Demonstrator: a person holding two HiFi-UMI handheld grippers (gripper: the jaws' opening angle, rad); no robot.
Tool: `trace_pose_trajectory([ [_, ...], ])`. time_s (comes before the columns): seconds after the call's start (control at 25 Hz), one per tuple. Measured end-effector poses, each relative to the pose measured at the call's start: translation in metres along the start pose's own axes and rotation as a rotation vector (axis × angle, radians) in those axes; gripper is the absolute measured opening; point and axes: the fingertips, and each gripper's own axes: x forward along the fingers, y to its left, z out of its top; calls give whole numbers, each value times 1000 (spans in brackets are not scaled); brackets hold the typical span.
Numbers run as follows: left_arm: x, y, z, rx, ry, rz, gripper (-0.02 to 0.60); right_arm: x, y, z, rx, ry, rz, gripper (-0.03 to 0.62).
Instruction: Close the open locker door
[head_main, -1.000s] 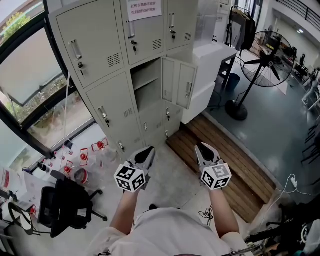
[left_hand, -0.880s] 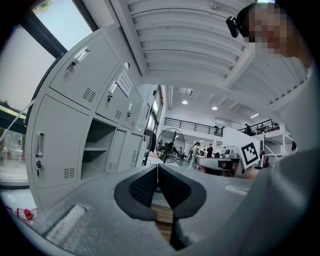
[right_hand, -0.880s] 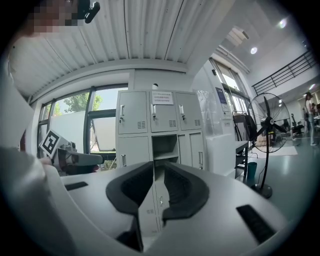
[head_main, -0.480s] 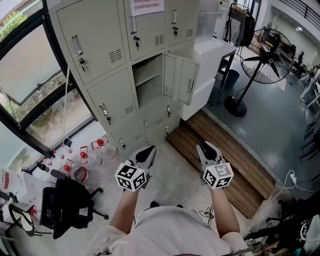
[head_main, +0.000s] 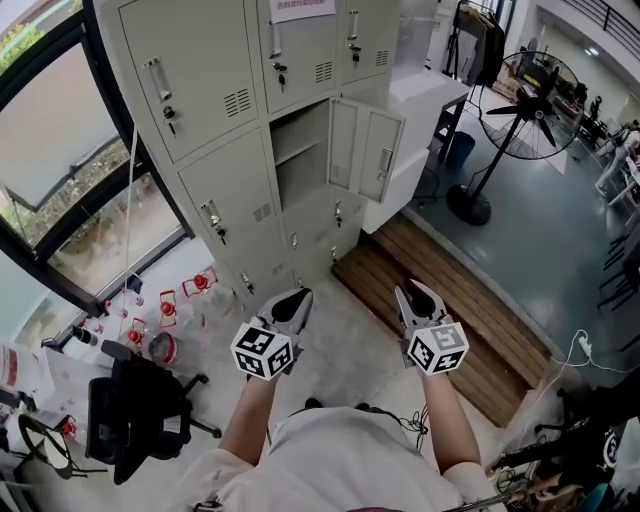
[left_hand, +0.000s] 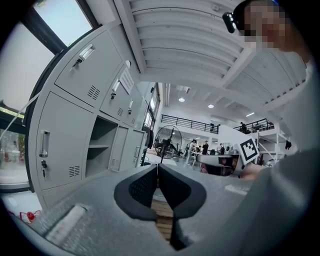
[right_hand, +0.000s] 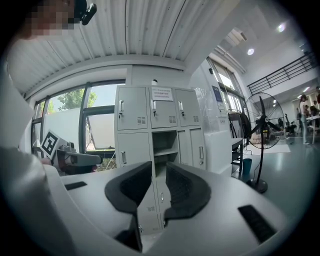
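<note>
Locker door (head_main: 383, 155) is hanging open; the notice (head_main: 303, 8) above is showing print too small to read. Left gripper (head_main: 297, 297) is holding its jaws together. Right gripper (head_main: 413, 292) has just been opening, its jaws standing apart and empty.

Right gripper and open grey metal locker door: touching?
Apart. Head view shows floor between the locker door and the right gripper, whose empty jaws have just been opening.

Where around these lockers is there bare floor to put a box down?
The pale floor in front of the lockers, beside the wooden decking, is bare, and so is the grey floor by the fan. Near the window it is crowded: bottles and a black chair.
</note>
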Motion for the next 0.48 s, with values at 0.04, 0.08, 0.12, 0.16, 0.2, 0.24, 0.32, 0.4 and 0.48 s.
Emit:
trace_pose_trajectory([
  [0.04, -2, 2, -1, 3, 2, -2, 15, 1, 3, -2, 0, 1, -2, 77],
  [0.08, -3, 4, -1, 8, 3, -4, 15, 1, 6, -3, -1, 2, -4, 77],
  [0.12, -5, 6, -2, 13, 5, -6, 15, 2, 8, -4, -1, 3, -6, 78],
  [0.16, -6, 7, -2, 16, 7, -8, 16, 2, 10, -5, -1, 4, -8, 77],
  [0.2, -8, 9, -2, 15, 9, -10, 15, 3, 12, -6, 0, 5, -11, 77],
  [0.24, -9, 10, -3, 12, 10, -12, 15, 3, 14, -6, 0, 6, -14, 78],
  [0.32, -11, 12, -6, 7, 16, -18, 15, 3, 16, -8, 3, 7, -21, 78],
  [0.4, -11, 14, -9, 6, 23, -24, 16, 4, 16, -9, 7, 7, -29, 77],
  [0.48, -10, 17, -11, 6, 27, -26, 16, 5, 15, -12, 12, 10, -36, 77],
])
